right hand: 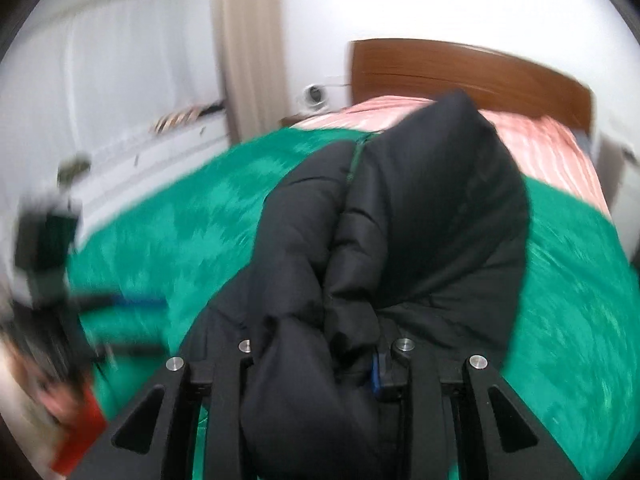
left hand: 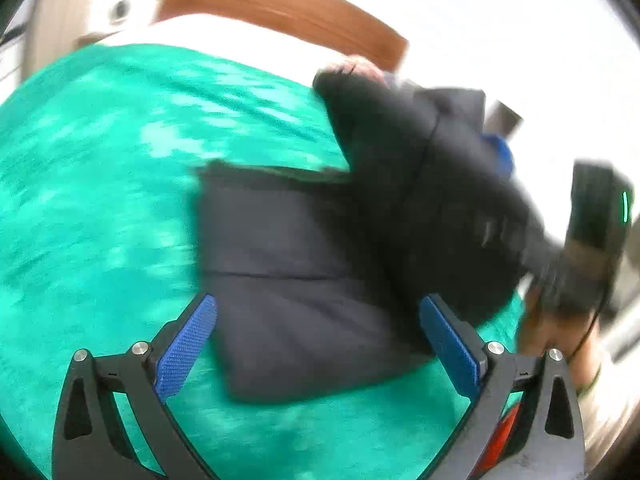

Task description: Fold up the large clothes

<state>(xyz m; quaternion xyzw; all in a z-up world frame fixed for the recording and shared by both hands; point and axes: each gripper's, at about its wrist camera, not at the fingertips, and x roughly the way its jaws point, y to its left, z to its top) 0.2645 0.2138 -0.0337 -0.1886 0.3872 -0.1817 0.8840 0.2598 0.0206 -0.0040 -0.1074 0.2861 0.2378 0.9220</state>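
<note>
A black puffy jacket lies on a green bedspread. In the left wrist view part of it lies flat and folded, and part is lifted at the right. My left gripper is open and empty just above the jacket's near edge. My right gripper is shut on a bunched part of the jacket and holds it up over the bed; it also shows blurred in the left wrist view. The left gripper shows blurred at the left of the right wrist view.
The bed has a brown wooden headboard and a pink striped cover at its far end. A white wall and a beige curtain stand beyond the bed. The green bedspread spreads around the jacket.
</note>
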